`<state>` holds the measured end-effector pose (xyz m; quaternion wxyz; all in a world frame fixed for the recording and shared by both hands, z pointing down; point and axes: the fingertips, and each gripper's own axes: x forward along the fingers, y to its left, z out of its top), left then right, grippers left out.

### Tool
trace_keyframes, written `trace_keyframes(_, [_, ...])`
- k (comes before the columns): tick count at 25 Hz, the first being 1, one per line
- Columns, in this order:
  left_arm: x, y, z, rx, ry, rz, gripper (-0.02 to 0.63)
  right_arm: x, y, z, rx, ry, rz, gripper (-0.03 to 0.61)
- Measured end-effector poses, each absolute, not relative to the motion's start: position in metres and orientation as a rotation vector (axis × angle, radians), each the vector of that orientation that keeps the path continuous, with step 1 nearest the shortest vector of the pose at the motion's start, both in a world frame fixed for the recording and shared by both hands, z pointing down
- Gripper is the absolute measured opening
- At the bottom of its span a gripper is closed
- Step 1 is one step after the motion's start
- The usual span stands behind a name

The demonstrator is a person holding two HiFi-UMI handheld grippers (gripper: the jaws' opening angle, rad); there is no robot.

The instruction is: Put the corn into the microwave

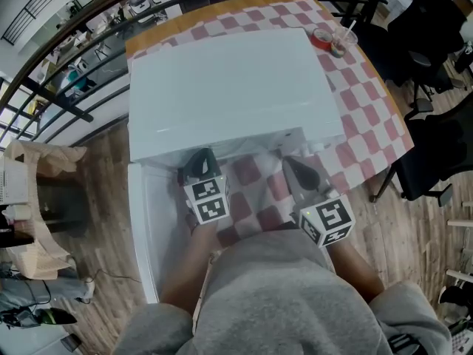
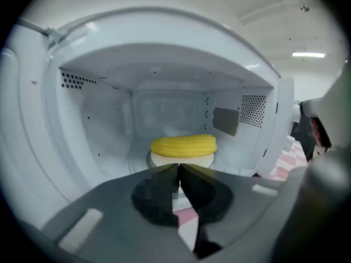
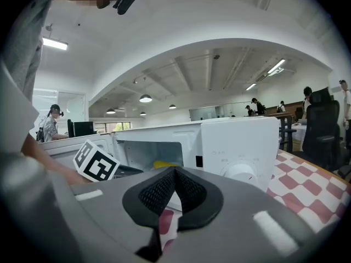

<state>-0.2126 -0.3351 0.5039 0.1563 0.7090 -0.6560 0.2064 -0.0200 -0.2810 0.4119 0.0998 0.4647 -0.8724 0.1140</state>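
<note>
head view: the white microwave (image 1: pixel 222 87) stands open on the checkered table (image 1: pixel 369 117), left claw (image 1: pixel 198 167) at 7 o'clock, right claw (image 1: pixel 299 172) at 5.
left gripper view: jaws pressed together, empty; the corn (image 2: pixel 184 145) lies inside on a pale plate (image 2: pixel 181 160), long axis 9 to 3 o'clock.
right gripper view: jaws together, empty.

The left gripper (image 1: pixel 199 163) and right gripper (image 1: pixel 297 170) have grey moulded bodies and dark tapered jaws lined with black, mesh-textured pads (image 3: pixel 156 193). Each carries a white cube (image 1: pixel 206 200) printed with black square markers. The person wears a grey sweatshirt (image 1: pixel 273 294).
</note>
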Motion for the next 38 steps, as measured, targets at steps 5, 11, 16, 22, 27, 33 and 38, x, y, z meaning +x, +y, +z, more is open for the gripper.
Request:
trace_keyframes(5, [-0.216, -0.301, 0.477, 2.062, -1.963, 0.482, 0.011, -0.011, -0.269, 0.398, 1.397, -2.565, 0.269, 0.000])
trace_keyframes(11, [-0.208, -0.256, 0.451, 2.118, -1.931, 0.427, 0.011, 0.002, -0.244, 0.376, 1.360, -2.557, 0.152, 0.000])
trace_keyframes(16, [-0.195, -0.230, 0.429, 2.191, -1.884, 0.381, 0.011, 0.019, -0.229, 0.366, 1.359, -2.531, 0.114, 0.000])
trace_keyframes(22, [-0.173, -0.196, 0.412, 2.264, -1.802, 0.353, 0.011, 0.034, -0.217, 0.359, 1.376, -2.551, 0.139, 0.000])
trace_keyframes(27, [-0.156, -0.166, 0.398, 2.312, -1.779, 0.322, 0.009, 0.041, -0.206, 0.357, 1.323, -2.583, 0.139, 0.000])
trace_keyframes(33, [-0.131, -0.123, 0.386, 2.276, -1.815, 0.331, 0.009, 0.068, -0.176, 0.357, 1.265, -2.613, 0.154, 0.000])
trace_keyframes(38, [-0.088, -0.081, 0.376, 2.260, -1.815, 0.268, 0.011, 0.109, -0.142, 0.355, 1.264, -2.631, 0.171, 0.000])
